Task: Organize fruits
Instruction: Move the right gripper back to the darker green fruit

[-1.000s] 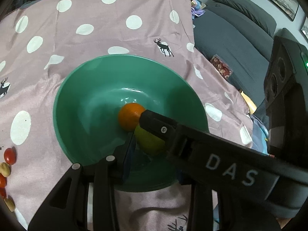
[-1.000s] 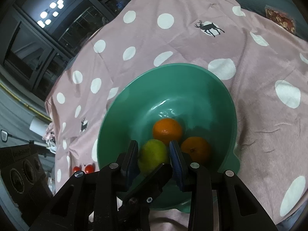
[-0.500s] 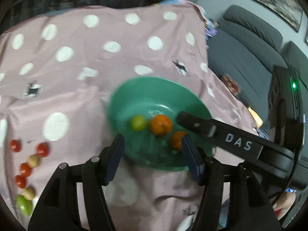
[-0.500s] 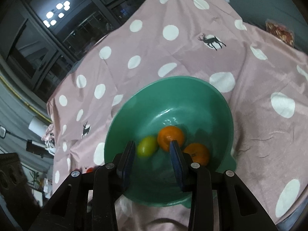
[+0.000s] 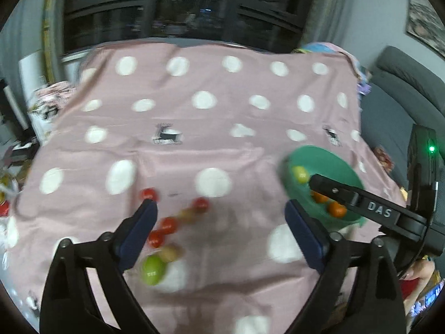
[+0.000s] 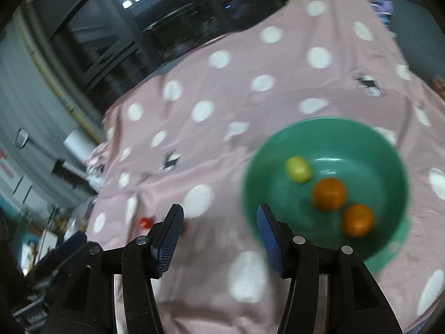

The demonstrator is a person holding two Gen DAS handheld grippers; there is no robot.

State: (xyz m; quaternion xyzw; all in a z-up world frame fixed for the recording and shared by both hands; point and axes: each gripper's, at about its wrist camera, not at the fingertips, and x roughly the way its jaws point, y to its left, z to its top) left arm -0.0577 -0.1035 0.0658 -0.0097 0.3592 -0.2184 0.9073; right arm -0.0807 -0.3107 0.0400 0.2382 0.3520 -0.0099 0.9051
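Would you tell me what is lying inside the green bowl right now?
Inside the green bowl lie a yellow-green fruit and two oranges; the right wrist view shows its floor uncovered.

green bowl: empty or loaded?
Loaded. The green bowl holds two oranges and one yellow-green fruit; other fruits remain on the cloth.

Left claw (image 5: 221, 222) and right claw (image 6: 219, 239) (both empty) opening.
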